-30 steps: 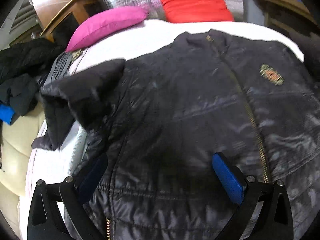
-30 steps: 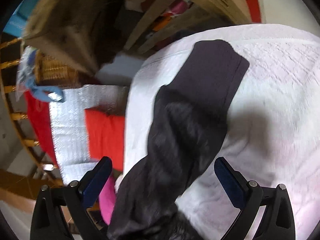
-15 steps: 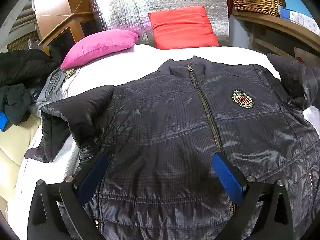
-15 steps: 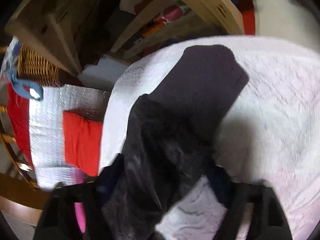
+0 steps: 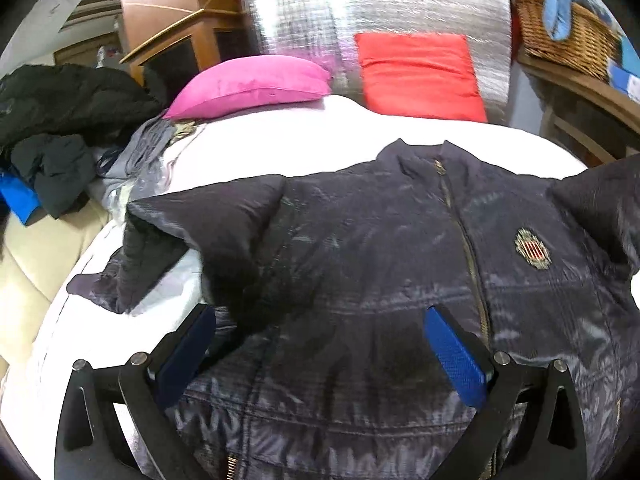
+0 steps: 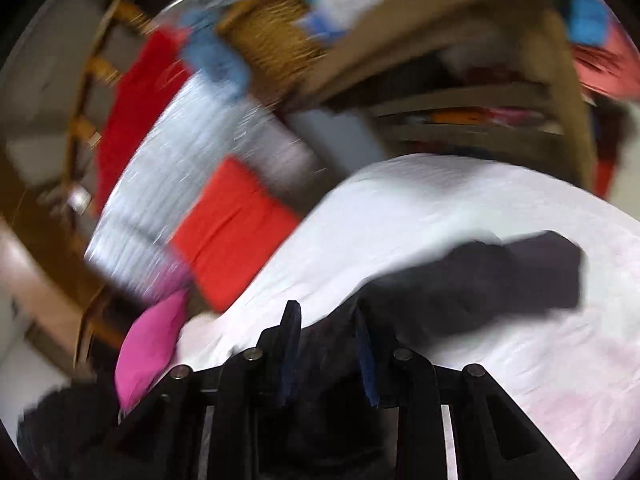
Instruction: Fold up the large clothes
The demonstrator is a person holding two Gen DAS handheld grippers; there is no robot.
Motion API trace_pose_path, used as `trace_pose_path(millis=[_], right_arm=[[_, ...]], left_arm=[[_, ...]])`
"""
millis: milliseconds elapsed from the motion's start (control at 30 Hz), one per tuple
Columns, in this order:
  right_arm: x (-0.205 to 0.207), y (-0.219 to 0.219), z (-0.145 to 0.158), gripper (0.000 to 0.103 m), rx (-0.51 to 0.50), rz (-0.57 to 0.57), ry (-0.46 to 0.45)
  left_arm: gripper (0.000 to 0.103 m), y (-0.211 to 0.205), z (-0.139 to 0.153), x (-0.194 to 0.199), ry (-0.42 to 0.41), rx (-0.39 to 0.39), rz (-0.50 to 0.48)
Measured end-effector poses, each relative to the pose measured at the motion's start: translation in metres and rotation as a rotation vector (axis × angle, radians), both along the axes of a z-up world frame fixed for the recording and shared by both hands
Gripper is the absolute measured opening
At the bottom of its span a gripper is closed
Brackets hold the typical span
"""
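A dark navy padded jacket (image 5: 360, 248) with a gold zip and a chest badge lies face up on the white bed (image 5: 280, 148). Its left sleeve (image 5: 192, 224) is bunched near the bed's left edge. My left gripper (image 5: 318, 316) hovers open over the jacket's lower front, nothing between its blue pads. In the blurred right wrist view, my right gripper (image 6: 326, 324) has its jaws closing on dark fabric of the other sleeve (image 6: 500, 280), whose cuff end trails onto the sheet. That sleeve (image 5: 600, 200) stands raised at the right edge of the left wrist view.
A pink pillow (image 5: 248, 84) and a red cushion (image 5: 416, 76) lean on silver padding (image 5: 360, 12) at the bed's head. Dark clothes (image 5: 60, 120) are heaped on the left beside a grey garment (image 5: 136, 152). A wicker basket (image 5: 568, 36) sits on wooden shelving at the right.
My right gripper went from wide open around the sleeve to closed on it, then rose and rolled with it. The sleeve now stands up at the jacket's right. The left gripper rose slightly.
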State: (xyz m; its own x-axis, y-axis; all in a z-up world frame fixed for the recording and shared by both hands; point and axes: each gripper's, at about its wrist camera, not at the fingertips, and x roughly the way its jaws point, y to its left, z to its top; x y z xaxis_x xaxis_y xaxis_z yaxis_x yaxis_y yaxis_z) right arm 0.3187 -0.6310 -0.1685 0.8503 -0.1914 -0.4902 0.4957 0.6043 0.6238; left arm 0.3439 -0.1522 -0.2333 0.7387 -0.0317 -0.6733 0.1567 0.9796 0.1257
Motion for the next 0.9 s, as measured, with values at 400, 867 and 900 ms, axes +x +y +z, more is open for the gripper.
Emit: trace_pose_path(millis=[400,867,900], right_arm=[[0.069,0.131,-0.064,0.029,0.276,0.427,0.102],[-0.020,0.107,-0.081,0.087,0.521,0.315,0.018],[-0.024,0.099,-0.080,0.087,0.533,0.284,-0.002]], left_arm=[[0.103,0.031,0.003,0.013,0.034,-0.067,0.072],[0.103,-0.003,-0.058,0.026,0.291,-0.005,-0.002],[0.103,-0.008,-0.064,0.025,0.301,0.023,-0.006]])
